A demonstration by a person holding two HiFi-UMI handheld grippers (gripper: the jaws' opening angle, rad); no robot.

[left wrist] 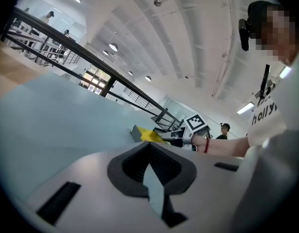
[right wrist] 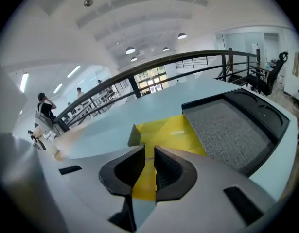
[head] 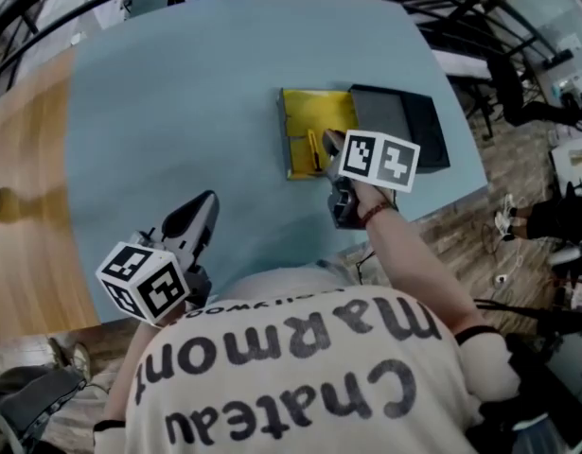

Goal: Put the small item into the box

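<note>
The left hand-held gripper (head: 207,200) hangs low over the near edge of the desk (head: 177,102), well apart from the work. Its own view shows the jaws pressed together at the tips with nothing between them. It points roughly up the desk, toward the box but far short of it.

Further right lies the open yellow box (head: 305,112), a shallow rectangle whose long axis runs away from the person. The right hand-held gripper (head: 330,143) is right over the box's near right part, plainly the nearer of the two. In its view the jaws stand a narrow gap apart, and only the yellow floor of the box (right wrist: 164,127) shows through that gap. No item is pinched there.

I cannot pick out the small item for certain. A thin strip stands on the box floor just beside the gripper tips, and it may be the item or a partition. Since the jaws are empty above the box, the drop looks done or nearly so.

Touching the box's right side is a black tray (head: 404,121) lined with grey foam, with nothing on it.
</note>
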